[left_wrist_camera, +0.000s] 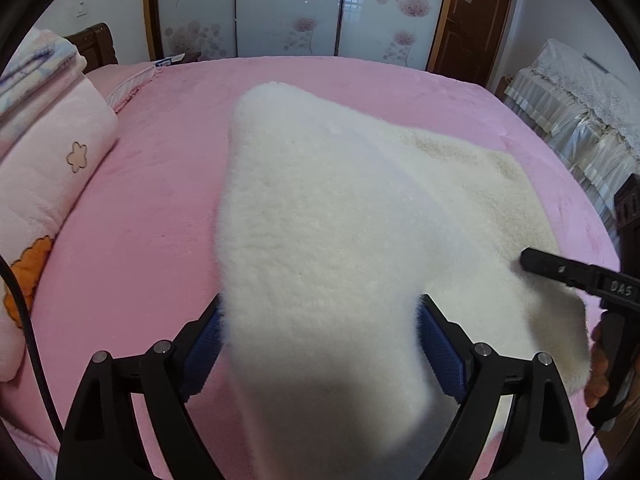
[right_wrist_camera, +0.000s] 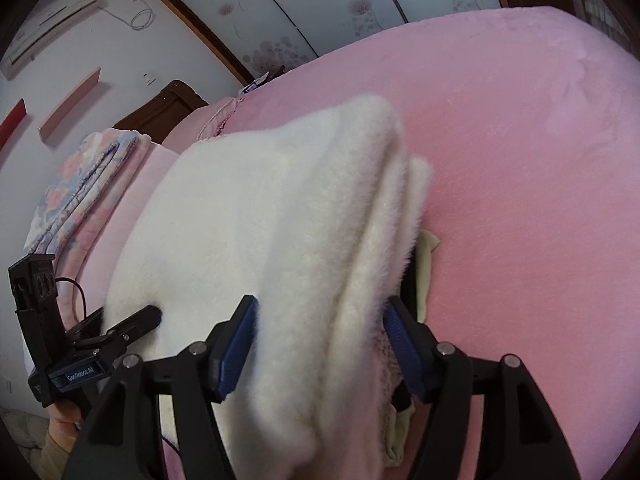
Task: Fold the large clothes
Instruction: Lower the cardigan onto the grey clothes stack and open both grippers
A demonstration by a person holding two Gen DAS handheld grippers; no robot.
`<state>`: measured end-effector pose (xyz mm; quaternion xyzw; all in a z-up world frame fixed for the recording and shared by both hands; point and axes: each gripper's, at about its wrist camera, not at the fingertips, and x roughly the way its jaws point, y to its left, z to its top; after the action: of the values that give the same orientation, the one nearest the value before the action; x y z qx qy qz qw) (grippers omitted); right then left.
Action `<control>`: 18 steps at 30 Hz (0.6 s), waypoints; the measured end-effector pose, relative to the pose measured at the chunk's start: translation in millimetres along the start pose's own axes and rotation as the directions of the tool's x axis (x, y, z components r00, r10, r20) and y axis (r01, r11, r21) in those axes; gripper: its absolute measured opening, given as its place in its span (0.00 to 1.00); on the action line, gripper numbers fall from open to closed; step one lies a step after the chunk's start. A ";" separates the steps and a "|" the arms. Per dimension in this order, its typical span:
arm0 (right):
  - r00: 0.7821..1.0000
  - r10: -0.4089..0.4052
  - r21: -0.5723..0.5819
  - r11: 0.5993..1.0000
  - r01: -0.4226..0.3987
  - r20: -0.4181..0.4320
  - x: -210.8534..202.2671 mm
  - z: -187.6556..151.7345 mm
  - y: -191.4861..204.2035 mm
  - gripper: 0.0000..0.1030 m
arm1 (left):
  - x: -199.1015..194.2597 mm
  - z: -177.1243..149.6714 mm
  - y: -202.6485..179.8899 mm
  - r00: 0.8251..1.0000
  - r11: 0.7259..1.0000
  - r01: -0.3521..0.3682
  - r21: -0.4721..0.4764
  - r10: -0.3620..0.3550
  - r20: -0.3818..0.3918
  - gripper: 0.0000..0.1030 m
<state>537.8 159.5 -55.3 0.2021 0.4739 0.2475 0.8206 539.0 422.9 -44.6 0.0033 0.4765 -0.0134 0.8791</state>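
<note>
cream-white fleece garment point(left_wrist_camera: 320, 240) fills the near middle of the left wrist view, a thick fold of it running up between the two fingers of the left gripper point(left_wrist_camera: 320, 344) and out over the pink bed cover point(left_wrist_camera: 140, 200). that gripper's jaws stand wide apart; the blue pads point(left_wrist_camera: 204, 348) flank the fleece on both sides, and i cannot tell whether they press on it. farther right the garment lies flat on the bed, and the right gripper point(left_wrist_camera: 532, 260) reaches in from the right edge with its tip on the cloth. in the right wrist view the same garment point(right_wrist_camera: 280, 220) is bunched in long ridges that pass between the right gripper's point(right_wrist_camera: 320, 344) fingers, jaws parted, the pads close beside the pile on both sides with no clear squeeze. the left gripper point(right_wrist_camera: 140, 320) shows at the near left, its tip against the fleece edge, a hand point(right_wrist_camera: 64, 420) below it. the fleece is plush and long-napped, with a pale yellowish lining point(right_wrist_camera: 428, 264) peeking out at its right edge. folded pink bedding point(left_wrist_camera: 48, 184) sits at the far left.
</note>
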 end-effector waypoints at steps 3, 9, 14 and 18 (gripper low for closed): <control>1.000 -0.006 0.016 1.000 0.006 0.019 -21.9 2.1 -0.4 0.62 | -19.3 -0.9 -7.9 0.999 1.000 -0.031 0.002 0.031 0.017 0.87; 0.997 -0.070 -0.024 0.997 0.071 0.042 -69.0 2.3 20.3 0.63 | -70.8 5.1 -28.3 0.997 0.998 -0.057 0.002 0.057 0.050 0.87; 0.993 -0.099 -0.060 0.993 0.102 0.061 -123.3 -6.7 35.3 0.62 | -124.9 7.1 -53.3 0.995 0.997 -0.078 0.018 0.076 0.060 0.87; 0.988 -0.132 -0.092 0.986 0.139 0.075 -172.3 -16.8 49.7 0.62 | -171.3 2.2 -73.6 0.994 0.997 -0.072 0.020 0.070 0.082 0.87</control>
<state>438.6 97.7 81.7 0.1378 0.4453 0.2068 0.8602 445.3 352.7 100.6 0.0296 0.4396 0.0124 0.8976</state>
